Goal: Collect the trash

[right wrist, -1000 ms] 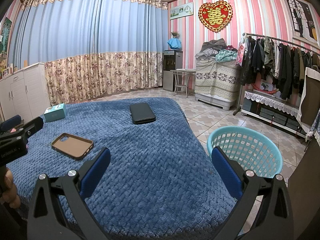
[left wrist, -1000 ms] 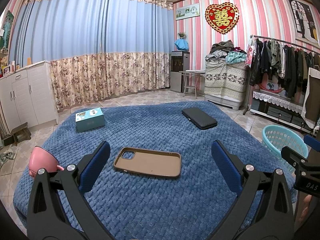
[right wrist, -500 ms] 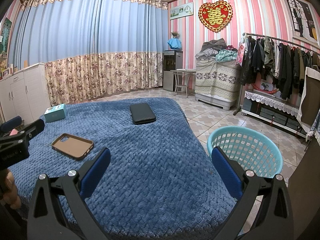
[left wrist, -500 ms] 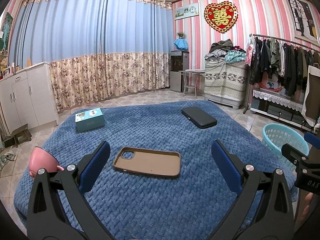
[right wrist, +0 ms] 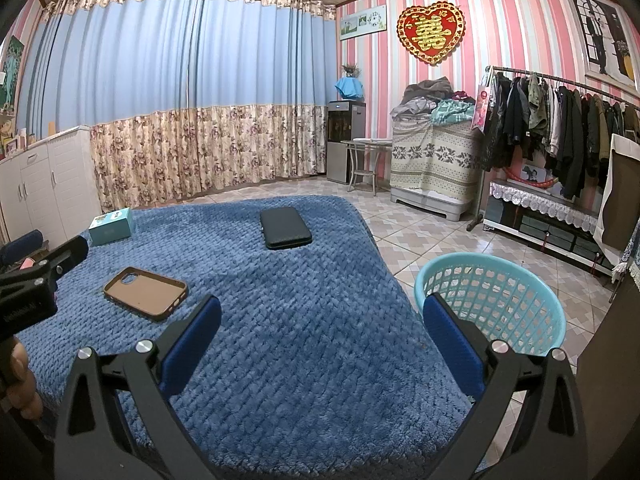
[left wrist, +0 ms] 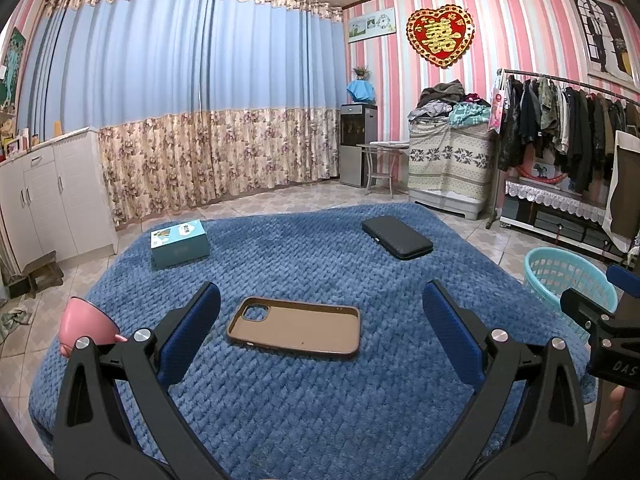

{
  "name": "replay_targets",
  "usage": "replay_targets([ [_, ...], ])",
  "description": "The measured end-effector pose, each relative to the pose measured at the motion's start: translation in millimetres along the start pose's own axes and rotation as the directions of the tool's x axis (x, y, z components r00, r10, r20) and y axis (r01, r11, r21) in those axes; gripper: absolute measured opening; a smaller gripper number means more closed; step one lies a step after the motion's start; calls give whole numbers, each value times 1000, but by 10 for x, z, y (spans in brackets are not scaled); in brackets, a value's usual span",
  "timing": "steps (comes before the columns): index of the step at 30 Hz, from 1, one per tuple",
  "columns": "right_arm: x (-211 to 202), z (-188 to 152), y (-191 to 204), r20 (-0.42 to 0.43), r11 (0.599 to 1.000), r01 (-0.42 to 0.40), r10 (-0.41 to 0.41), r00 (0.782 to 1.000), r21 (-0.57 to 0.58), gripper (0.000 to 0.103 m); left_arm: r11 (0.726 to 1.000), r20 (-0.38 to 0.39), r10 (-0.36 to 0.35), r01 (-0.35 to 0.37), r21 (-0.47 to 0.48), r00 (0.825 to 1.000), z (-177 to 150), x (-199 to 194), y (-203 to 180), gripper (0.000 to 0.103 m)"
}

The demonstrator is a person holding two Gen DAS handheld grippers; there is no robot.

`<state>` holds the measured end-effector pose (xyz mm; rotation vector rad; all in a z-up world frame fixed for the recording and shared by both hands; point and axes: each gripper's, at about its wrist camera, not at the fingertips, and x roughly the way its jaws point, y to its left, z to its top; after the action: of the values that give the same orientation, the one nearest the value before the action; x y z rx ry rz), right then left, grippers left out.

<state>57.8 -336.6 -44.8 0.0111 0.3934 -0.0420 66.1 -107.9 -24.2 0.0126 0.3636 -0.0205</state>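
Note:
A brown phone case (left wrist: 294, 327) lies flat on the blue blanket (left wrist: 304, 264), just ahead of my left gripper (left wrist: 320, 320), which is open and empty. It also shows in the right wrist view (right wrist: 145, 293). A black case (left wrist: 397, 237) lies at the far right of the blanket, and a teal box (left wrist: 179, 243) at the far left. A teal plastic basket (right wrist: 490, 300) stands on the floor right of the blanket. My right gripper (right wrist: 320, 332) is open and empty above the blanket's near right part, beside the basket.
A pink cup-like object (left wrist: 82, 326) sits off the blanket's left edge. White cabinets (left wrist: 48, 200) stand at the left. A clothes rack (left wrist: 568, 120) and a covered pile (left wrist: 450, 160) stand along the right wall. Tiled floor (right wrist: 420, 232) surrounds the blanket.
The left gripper has drifted very slightly. The right gripper has not visibly moved. Both stay open.

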Motion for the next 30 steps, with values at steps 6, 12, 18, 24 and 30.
replay_targets([
  [6,10,-9,2,0,1000,-1,1,1000,0,99,1000,2,2,-2,3,1000,15,21,12,98],
  [12,16,-13,4,0,1000,-3,3,1000,1,99,1000,5,-1,1,2,1000,2,15,11,98],
  [18,11,-7,6,-1,1000,-1,1,1000,0,99,1000,7,1,-1,5,1000,-15,-12,-18,98],
  [24,11,-6,6,0,1000,0,0,1000,0,99,1000,8,1,-1,5,1000,-14,3,-8,98],
  [30,17,-11,6,0,1000,-1,1,1000,0,99,1000,8,0,-1,7,1000,-22,0,-12,98],
])
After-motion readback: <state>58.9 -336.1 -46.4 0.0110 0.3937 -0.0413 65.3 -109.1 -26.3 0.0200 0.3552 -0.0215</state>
